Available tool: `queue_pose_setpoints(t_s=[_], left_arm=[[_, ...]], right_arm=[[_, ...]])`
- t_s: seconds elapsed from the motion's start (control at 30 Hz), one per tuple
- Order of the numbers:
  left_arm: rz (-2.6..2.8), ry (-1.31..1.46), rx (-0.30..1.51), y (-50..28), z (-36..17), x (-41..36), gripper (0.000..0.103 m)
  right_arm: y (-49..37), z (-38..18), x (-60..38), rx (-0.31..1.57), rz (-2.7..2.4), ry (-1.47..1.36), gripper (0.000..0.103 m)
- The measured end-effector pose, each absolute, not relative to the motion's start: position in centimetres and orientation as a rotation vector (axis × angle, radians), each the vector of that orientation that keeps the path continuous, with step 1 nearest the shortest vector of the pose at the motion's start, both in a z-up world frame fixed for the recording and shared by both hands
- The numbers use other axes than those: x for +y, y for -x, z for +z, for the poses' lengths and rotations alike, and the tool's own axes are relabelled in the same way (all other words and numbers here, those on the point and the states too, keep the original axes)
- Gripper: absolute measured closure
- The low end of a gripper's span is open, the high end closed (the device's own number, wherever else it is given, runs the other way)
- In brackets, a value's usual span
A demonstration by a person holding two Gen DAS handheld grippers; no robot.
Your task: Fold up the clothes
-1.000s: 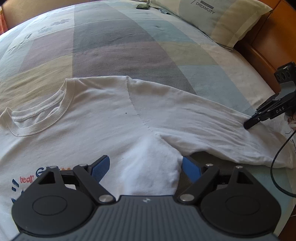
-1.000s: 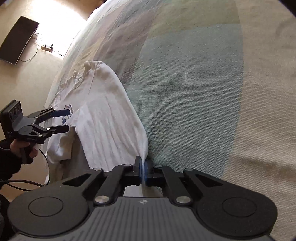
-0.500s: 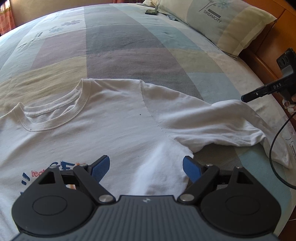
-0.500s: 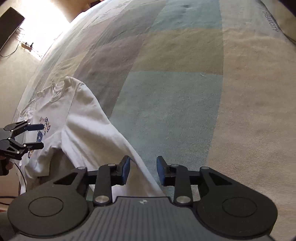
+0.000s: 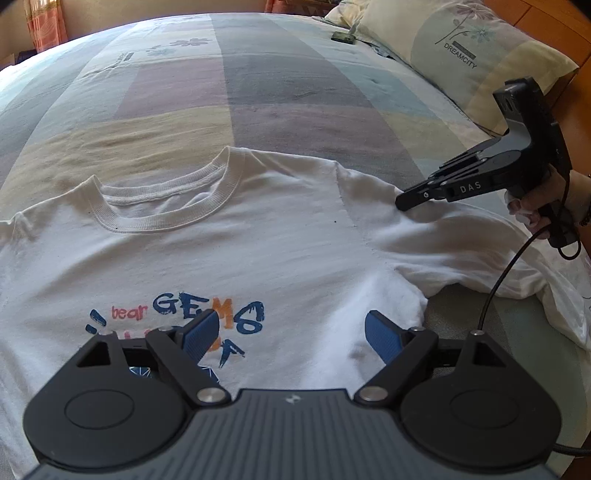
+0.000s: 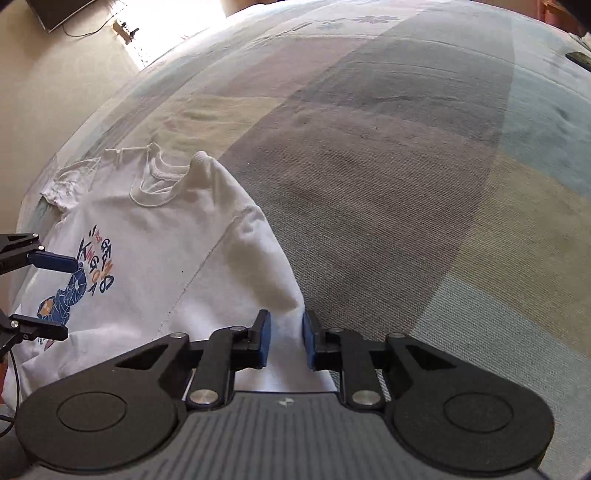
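A white shirt (image 5: 229, 258) lies flat on the bed (image 5: 295, 103), front side up; its round collar (image 5: 166, 199) points away from the near edge of the bed; blue and orange words (image 5: 207, 310) are printed on its chest. The bed has a cover with wide bands of grey, yellow, pink and blue-green.

The left hand-held gripper (image 5: 291, 332) hangs just over the shirt, below the printed words; its two blue pads (image 5: 380, 336) stand wide apart and hold nothing; one pad is over the print and the other is over the side of the shirt near the armpit.

The right hand-held gripper (image 6: 284, 343) is low at the sleeve (image 6: 258, 266) of the shirt; its blue pads are partly apart, with a little gap; a ridge of white sleeve cloth sits in that gap, but the pads do not pinch it. In the left wrist view this hand-held gripper (image 5: 406, 199) shows from the side, with its tip right at the sleeve; a hand (image 5: 543, 199) holds its grip, and a black cable (image 5: 506, 273) hangs down from it over the sleeve.

A pillow (image 5: 476, 55) with a flower on it lies far beyond the shirt; a small dark thing (image 5: 341, 36) lies on the bed next to the pillow, too small to tell what it is.
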State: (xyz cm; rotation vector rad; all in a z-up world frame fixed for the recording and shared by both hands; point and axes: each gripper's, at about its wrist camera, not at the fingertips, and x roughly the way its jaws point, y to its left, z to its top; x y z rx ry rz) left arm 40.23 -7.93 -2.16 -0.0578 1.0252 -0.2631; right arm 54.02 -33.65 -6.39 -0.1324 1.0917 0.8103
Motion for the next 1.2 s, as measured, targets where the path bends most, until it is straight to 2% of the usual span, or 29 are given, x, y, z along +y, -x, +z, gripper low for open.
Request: queue_pose_setpoints(t_s=[0.13, 0.3, 0.4, 0.47, 0.57, 0.8, 0.87, 0.93, 1.0, 1.1, 1.13, 1.2], left_arm=[[-0.238, 0.079, 1.022, -39.9, -2.1, -6.9, 0.017], [-0.242, 0.059, 1.008, -39.9, -1.8, -6.6, 0.017], [-0.261, 0.040, 1.000, -40.1, -1.6, -6.8, 0.017], [-0.274, 0.045, 0.997, -40.3, -1.7, -7.0, 0.017], [-0.291, 0.053, 0.997, -40.3, -1.8, -7.2, 0.017], [-0.326, 0.023, 1.012, -40.2, -2.2, -7.8, 0.017], [-0.328, 0.015, 1.016, -40.3, -2.2, -8.0, 0.017], [-0.336, 0.012, 1.016, -40.3, -2.1, -8.2, 0.017], [-0.348, 0.006, 1.016, -40.4, -2.1, -8.6, 0.017], [-0.363, -0.004, 1.013, -40.5, -1.9, -9.1, 0.017], [-0.368, -0.006, 1.011, -40.5, -1.8, -9.3, 0.017], [-0.373, -0.007, 1.011, -40.5, -1.8, -9.5, 0.017]], right_arm=[[-53.9, -6.1, -32.0, 1.039, 0.750, 0.219, 0.098], [-55.7, -5.4, -33.4, 1.030, 0.628, 0.081, 0.095], [-54.3, -3.7, -37.0, 1.002, 0.578, -0.025, 0.083], [-52.4, -2.8, -40.4, 1.003, 0.496, -0.048, 0.061], [-48.6, -2.8, -46.3, 1.066, 0.340, -0.042, 0.052], [-36.8, -4.2, -57.3, 1.219, -0.048, -0.075, 0.049], [-34.2, -4.7, -58.8, 1.233, -0.113, -0.115, 0.039], [-32.2, -5.3, -59.0, 1.245, -0.191, -0.074, 0.037], [-30.8, -5.5, -59.0, 1.210, -0.220, -0.071, 0.029], [-30.0, -6.0, -58.8, 1.198, -0.267, -0.141, 0.028], [-30.1, -5.9, -58.6, 1.199, -0.265, -0.148, 0.031], [-30.4, -5.6, -58.1, 1.204, -0.238, -0.151, 0.051]])
